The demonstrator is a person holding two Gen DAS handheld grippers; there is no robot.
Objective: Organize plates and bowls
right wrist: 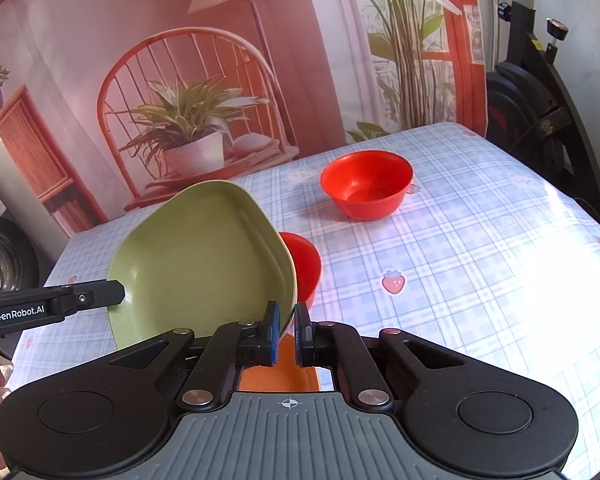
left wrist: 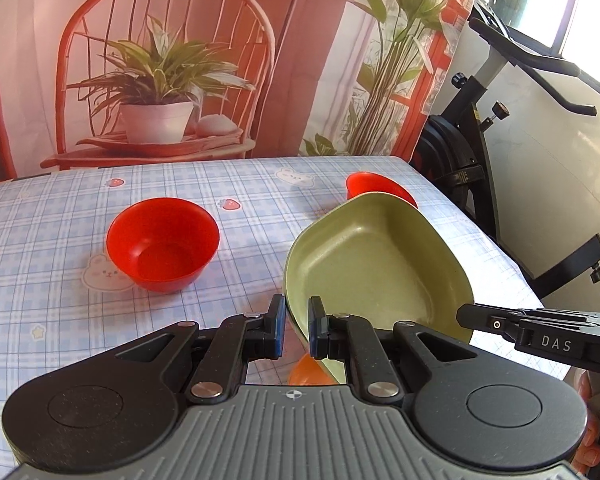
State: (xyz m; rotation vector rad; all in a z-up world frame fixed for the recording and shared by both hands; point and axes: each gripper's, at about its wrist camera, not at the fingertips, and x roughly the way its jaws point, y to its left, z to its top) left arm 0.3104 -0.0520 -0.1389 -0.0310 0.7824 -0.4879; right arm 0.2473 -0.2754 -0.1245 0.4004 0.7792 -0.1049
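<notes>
Green plate (left wrist: 376, 264), squarish with rounded corners and a raised rim, hangs tilted above the checked tablecloth (left wrist: 40, 224), carried by both grippers at once. The left gripper (left wrist: 296, 328) has its two blue-padded fingers closed almost together on the plate's near-left rim, the edge pinched between the pads. The right gripper (right wrist: 286, 330) is closed the same way on the opposite rim, nearly shut with only the plate's edge between its pads. In the left wrist view the right gripper's black body reaches in from the right edge and meets the plate's near-right rim; in the right wrist view the left one comes in from the left edge likewise.

Below the plate, seen between the fingers of each gripper, lies something orange (right wrist: 278, 372); what it is cannot be told.

Two red bowls stand upright on the cloth. One red bowl (left wrist: 163, 244) sits left of the plate in the left wrist view, apart from it. The other red bowl (right wrist: 367, 184) stands farther back toward the right; the plate partly hides it in the left wrist view.

Behind the table hangs a printed backdrop (left wrist: 220, 60) showing a chair and a potted plant. An exercise bike (left wrist: 500, 128) stands to the right.
</notes>
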